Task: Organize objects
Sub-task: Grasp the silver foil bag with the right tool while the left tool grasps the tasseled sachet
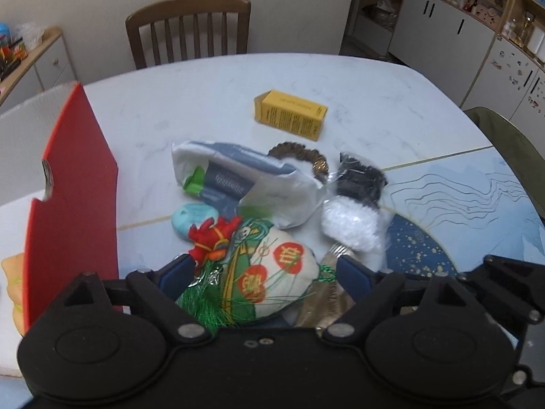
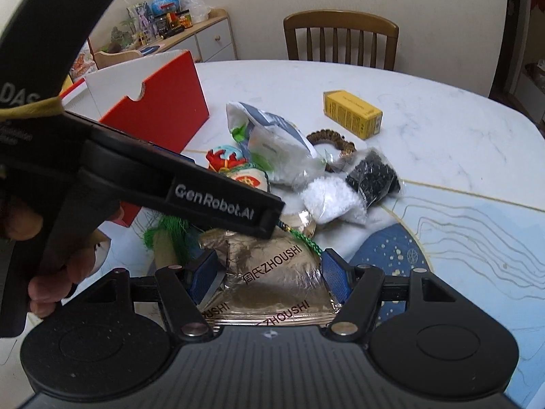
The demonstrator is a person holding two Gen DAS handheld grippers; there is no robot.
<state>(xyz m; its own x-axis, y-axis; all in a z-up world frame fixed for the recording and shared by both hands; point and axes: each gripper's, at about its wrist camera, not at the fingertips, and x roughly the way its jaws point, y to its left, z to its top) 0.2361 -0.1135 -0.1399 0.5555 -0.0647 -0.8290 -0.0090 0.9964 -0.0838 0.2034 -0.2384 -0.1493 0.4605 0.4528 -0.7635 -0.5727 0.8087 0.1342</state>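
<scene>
left gripper [image 1: 267,274]: low over the pile, pointing forward and down across the table; blue pads spread wide on either side of the embroidered pouch [image 1: 269,272], gaps visible at both pads, so apart and not clamped
left gripper from right view: black body marked GenRobot.AI [image 2: 218,201] crosses diagonally from upper left down to the pile centre; tip sits over the pouch
hand [image 2: 44,283]: lower left in right view, fingers curled around the left gripper's handle; rest of arm out of view
right gripper [image 2: 269,276]: low and close to the tabletop, aimed forward; blue pads either side of the silver foil packet [image 2: 272,272] marked ZHOUSHI, left pad against a crumpled edge, right pad at the packet's corner; jaws apart, can't tell if actually pinching
embroidered pouch: white-green with red circles, green tassel [image 1: 201,303] at its left, red knitted charm [image 1: 213,237] just behind it; lies partly over the foil packet
pile behind: grey-white plastic pouch [image 1: 238,177], teal round item [image 1: 190,218] beside the charm, clear bag of white stuff [image 1: 351,225] touching clear bag of black stuff [image 1: 361,180], brown scrunchie [image 1: 306,156] partly under the plastic pouch
yellow box [image 1: 291,114]: lying on its side, apart from the pile, further back
red box [image 1: 78,197]: open, upright flap, left of the pile
table [image 1: 204,102]: white marble top, blue patterned part at right
chair [image 1: 189,30]: wooden, at the far edge
</scene>
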